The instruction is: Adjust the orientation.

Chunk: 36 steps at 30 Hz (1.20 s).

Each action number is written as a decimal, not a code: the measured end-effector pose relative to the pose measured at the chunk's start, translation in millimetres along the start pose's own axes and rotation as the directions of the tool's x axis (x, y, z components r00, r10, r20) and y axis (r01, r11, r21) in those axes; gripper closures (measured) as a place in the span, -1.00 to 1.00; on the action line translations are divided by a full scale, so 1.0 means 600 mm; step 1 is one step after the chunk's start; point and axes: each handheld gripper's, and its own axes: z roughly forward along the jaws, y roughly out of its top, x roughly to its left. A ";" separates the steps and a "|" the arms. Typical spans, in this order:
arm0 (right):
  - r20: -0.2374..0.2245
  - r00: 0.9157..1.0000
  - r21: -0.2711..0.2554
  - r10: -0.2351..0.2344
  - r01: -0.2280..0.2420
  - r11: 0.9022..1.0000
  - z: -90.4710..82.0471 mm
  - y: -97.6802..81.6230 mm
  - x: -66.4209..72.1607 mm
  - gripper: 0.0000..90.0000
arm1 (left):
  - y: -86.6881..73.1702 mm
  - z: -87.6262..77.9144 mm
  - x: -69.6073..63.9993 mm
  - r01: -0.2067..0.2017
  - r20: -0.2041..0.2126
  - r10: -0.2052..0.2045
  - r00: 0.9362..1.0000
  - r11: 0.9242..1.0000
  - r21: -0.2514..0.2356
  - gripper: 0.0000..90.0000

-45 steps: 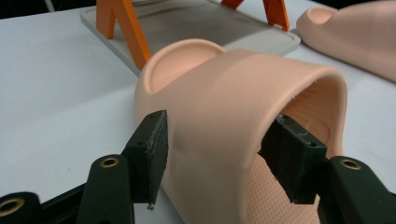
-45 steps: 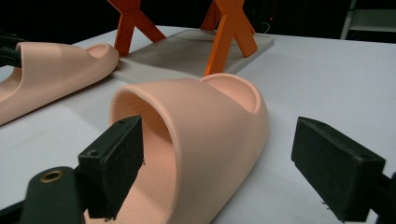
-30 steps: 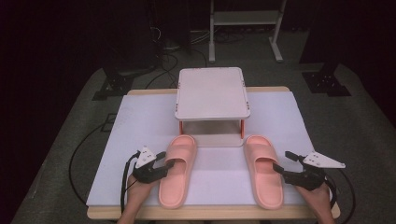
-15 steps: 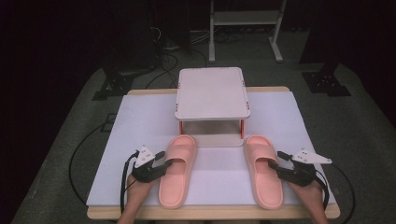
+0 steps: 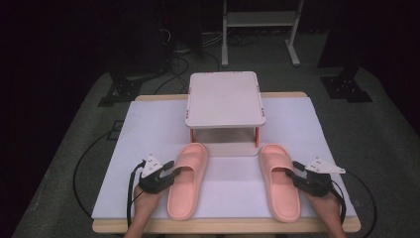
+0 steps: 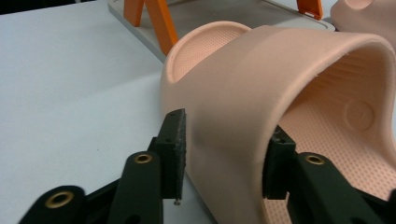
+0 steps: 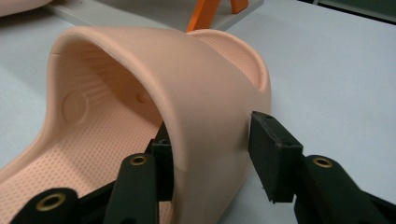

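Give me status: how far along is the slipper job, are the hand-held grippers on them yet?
Done: nothing placed; the rack top is bare and both slippers lie flat on the table. In hand: the left hand-held gripper straddles the left slipper's strap, outer jaw not yet touching. The right hand-held gripper straddles the right slipper's strap the same way. Left: probably close, lift, and move them to the rack.

High view overhead — gripper views close (slippers (image 5: 186,181) shared).

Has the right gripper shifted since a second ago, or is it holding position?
Yes. The right gripper has moved inward, toward the right slipper and the rack; one jaw now sits inside the strap, one outside.
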 end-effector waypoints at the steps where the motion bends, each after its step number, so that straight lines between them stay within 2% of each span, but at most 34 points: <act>1: 0.007 1.000 -0.001 -0.001 0.001 1.000 0.000 0.000 0.001 0.28 | 0.000 0.000 0.000 0.001 0.004 -0.001 1.000 1.000 -0.001 0.37; 6: 0.008 1.000 0.005 0.008 -0.008 1.000 -0.002 0.000 -0.002 0.36 | 0.000 -0.001 -0.002 -0.008 0.000 0.008 1.000 1.000 -0.004 0.43; 19: 0.030 0.999 0.006 0.012 -0.012 1.000 -0.009 -0.002 -0.008 0.57 | -0.002 -0.011 0.009 0.024 -0.027 -0.025 0.999 0.999 -0.029 0.52; 24: 0.025 0.999 0.012 0.022 -0.022 1.000 -0.011 -0.003 -0.010 0.61 | -0.003 -0.016 0.015 0.042 -0.023 -0.043 0.999 0.999 -0.030 0.53; 36: 0.009 0.999 0.010 0.031 -0.032 0.999 -0.022 -0.004 -0.012 0.74 | -0.004 -0.031 0.008 0.034 -0.001 -0.034 0.999 0.999 -0.036 0.56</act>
